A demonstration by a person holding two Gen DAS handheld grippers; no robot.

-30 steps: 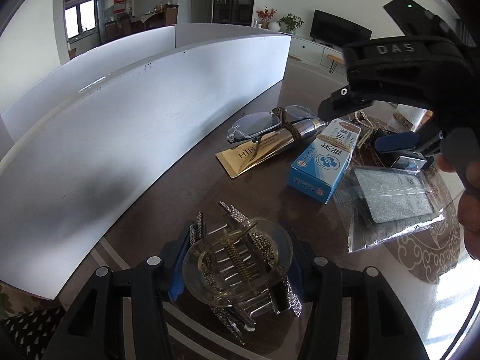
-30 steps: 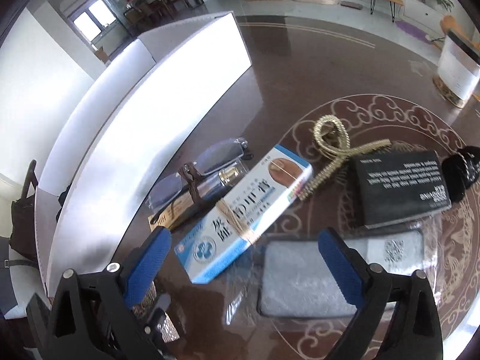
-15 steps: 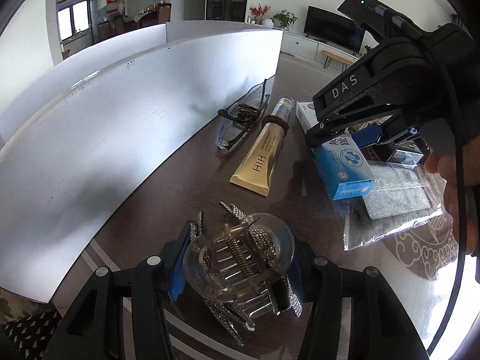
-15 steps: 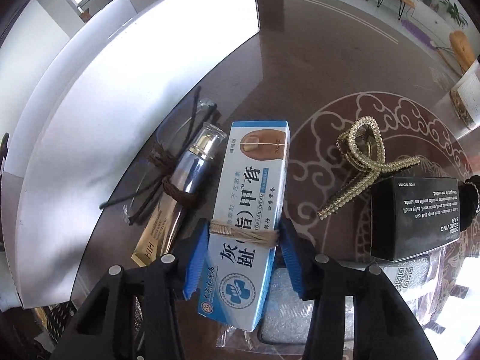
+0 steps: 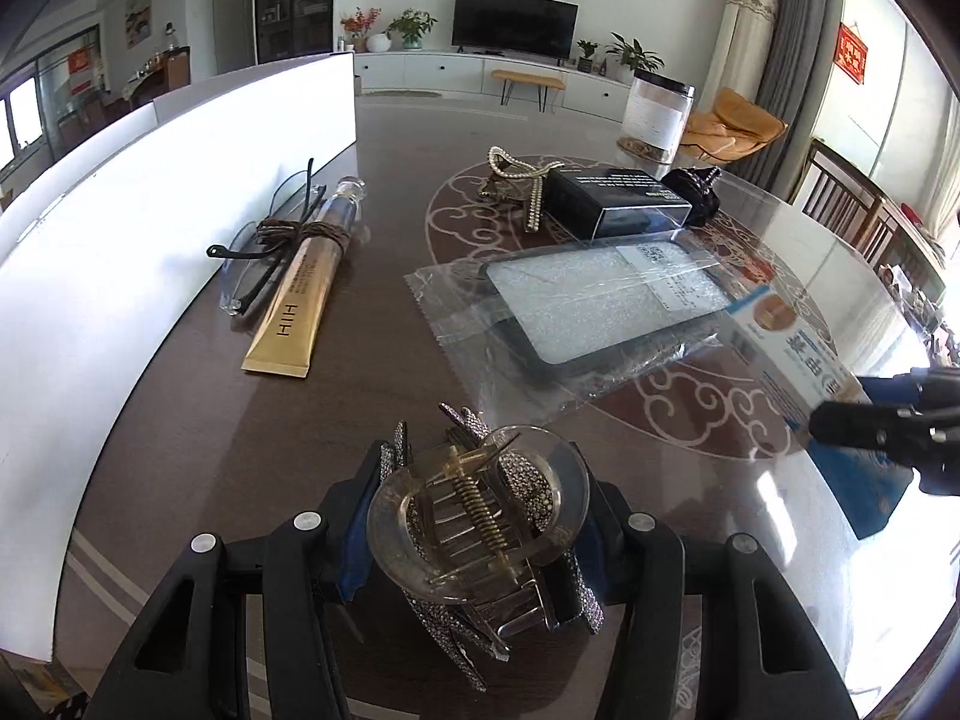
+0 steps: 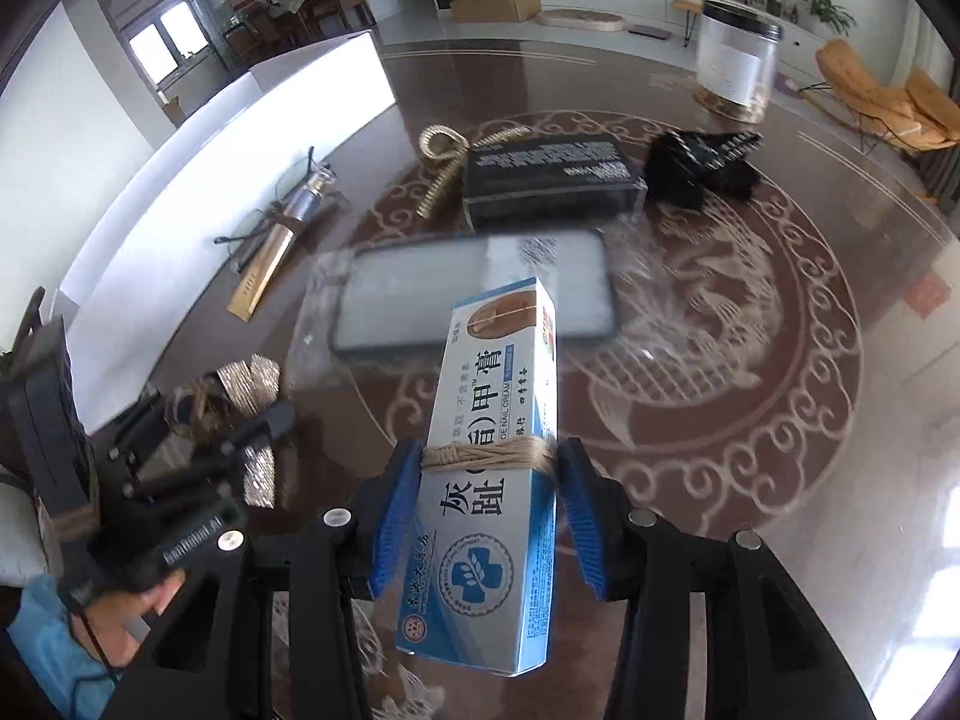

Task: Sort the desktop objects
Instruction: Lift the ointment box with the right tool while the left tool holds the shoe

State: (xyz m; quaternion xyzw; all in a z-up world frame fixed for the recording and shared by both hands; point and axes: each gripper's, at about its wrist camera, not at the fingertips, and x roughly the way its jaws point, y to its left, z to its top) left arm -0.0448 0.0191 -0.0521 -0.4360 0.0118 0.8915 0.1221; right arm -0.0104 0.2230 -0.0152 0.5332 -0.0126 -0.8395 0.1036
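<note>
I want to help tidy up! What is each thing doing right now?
Left gripper: shut on hair clip.
Right gripper: shut on cream box, lifted.
Glasses: folded, tied to gold tube.
Phone case: sealed in bag.
Black box: closed.
Jar: lidded.

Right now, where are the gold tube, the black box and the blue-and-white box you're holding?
gold tube (image 5: 295,315): left wrist view, middle of its flat gold body.
black box (image 6: 549,171): right wrist view, its printed top face.
blue-and-white box (image 6: 501,396): right wrist view, its front face above the twine.
</note>
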